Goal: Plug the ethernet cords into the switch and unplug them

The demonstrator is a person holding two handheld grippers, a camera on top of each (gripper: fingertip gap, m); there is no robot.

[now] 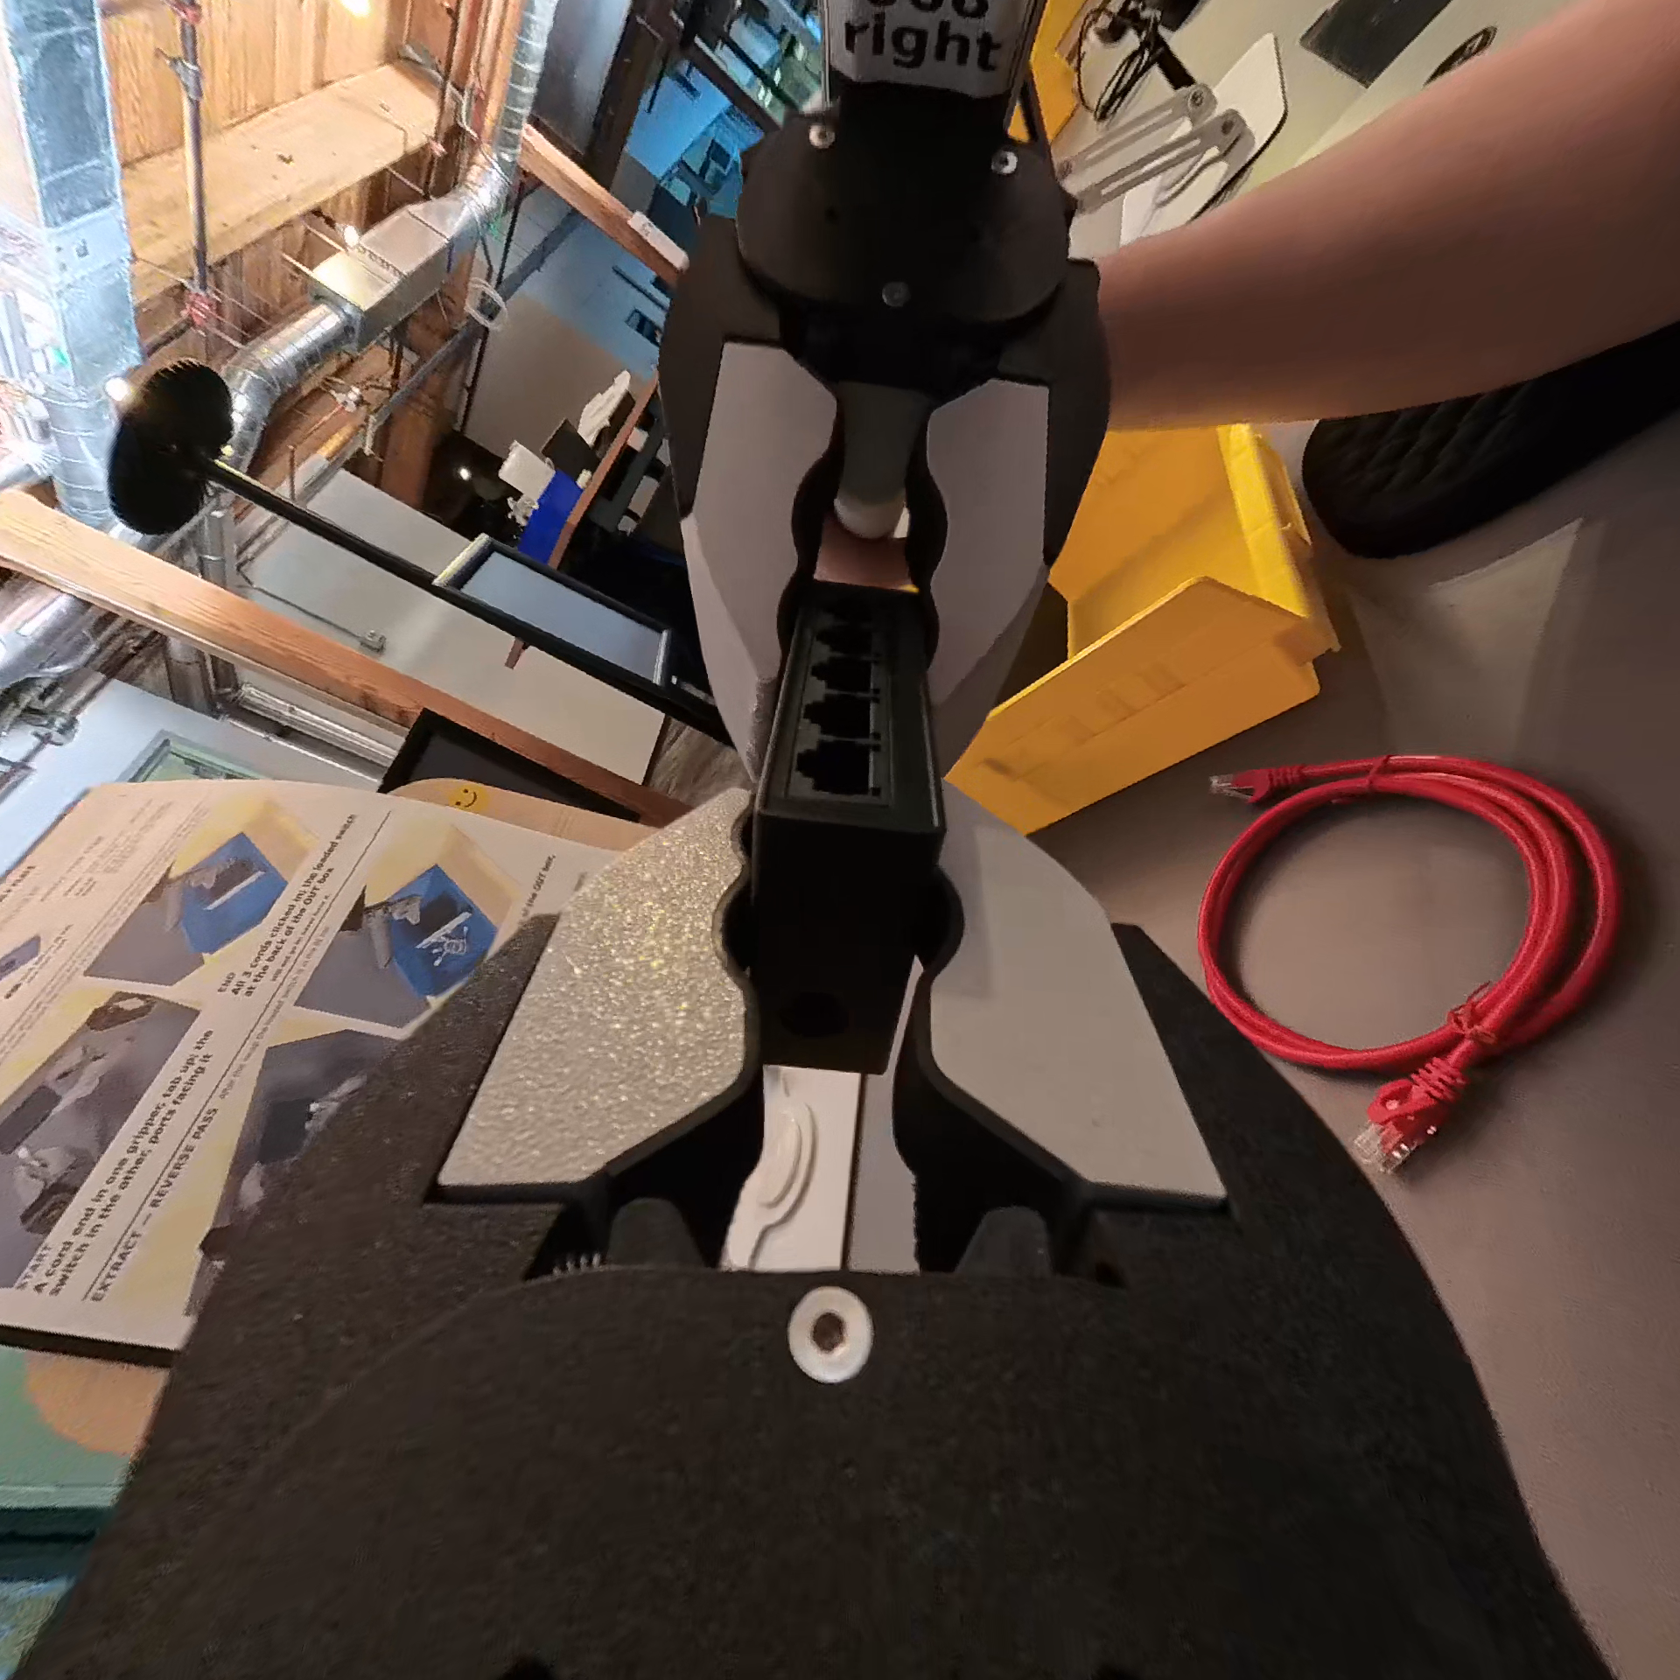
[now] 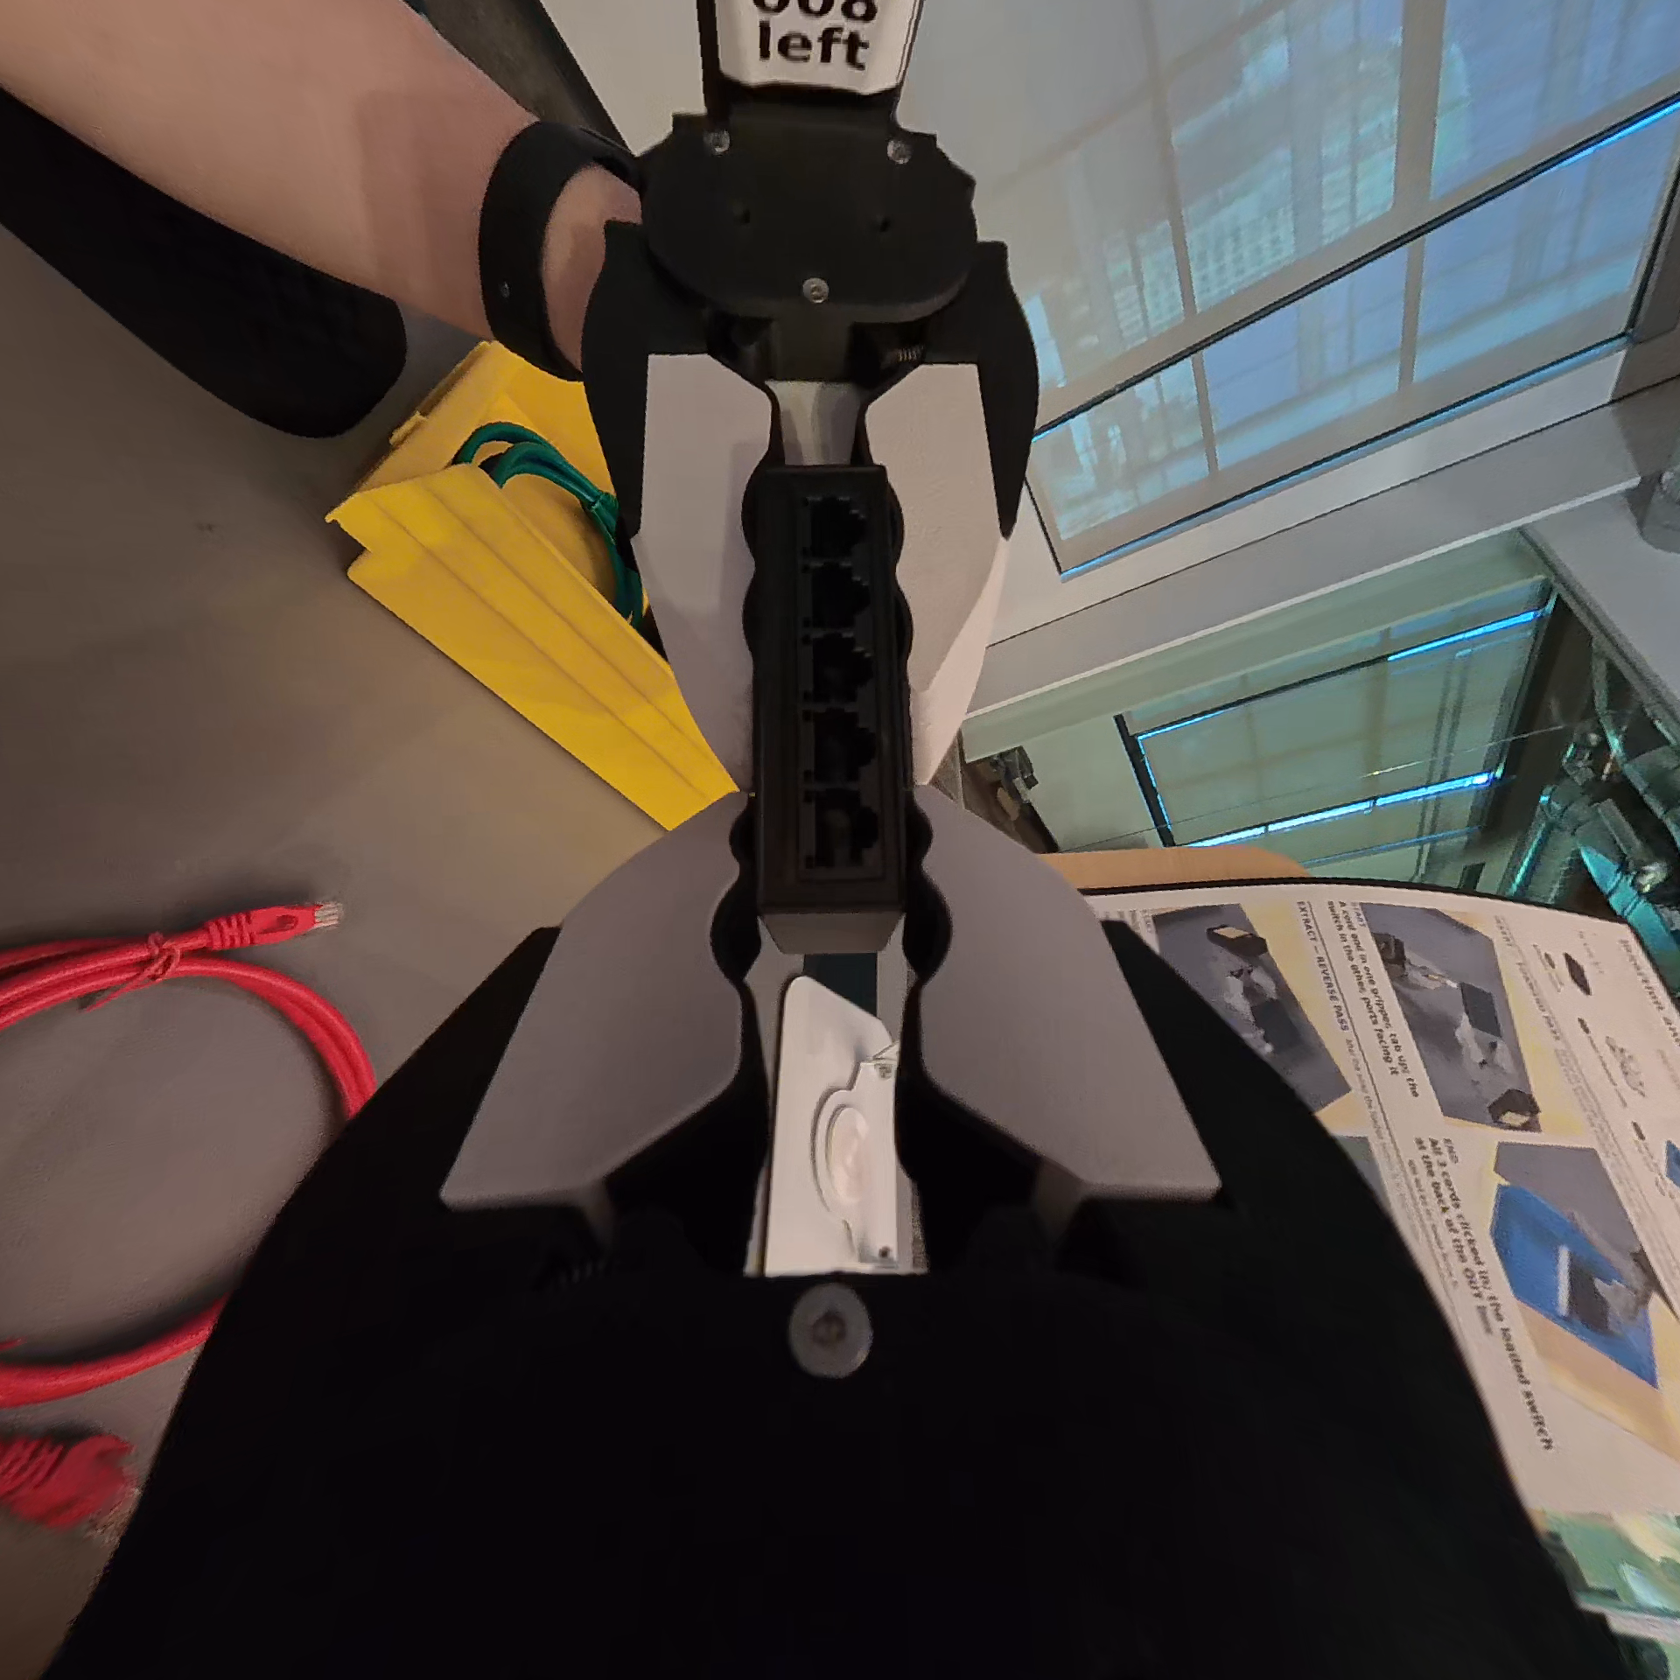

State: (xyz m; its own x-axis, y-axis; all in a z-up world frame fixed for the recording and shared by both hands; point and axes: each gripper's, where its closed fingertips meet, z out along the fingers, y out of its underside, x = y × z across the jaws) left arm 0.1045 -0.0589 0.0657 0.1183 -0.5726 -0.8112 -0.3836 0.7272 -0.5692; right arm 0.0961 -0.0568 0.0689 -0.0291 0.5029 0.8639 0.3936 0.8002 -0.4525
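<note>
Black switch [image 2: 832,700], ports up and empty, between both grippers' closed jaws; red cord [image 2: 182,982] coiled left.

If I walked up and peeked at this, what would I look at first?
Probably the black switch held in the air between two grippers, its row of empty ports facing you, with the left gripper pinching one end and the right gripper the other. Next, the bright red cord coiled on the grey table beside them, and the yellow bin farther back with a green cord inside.
</note>
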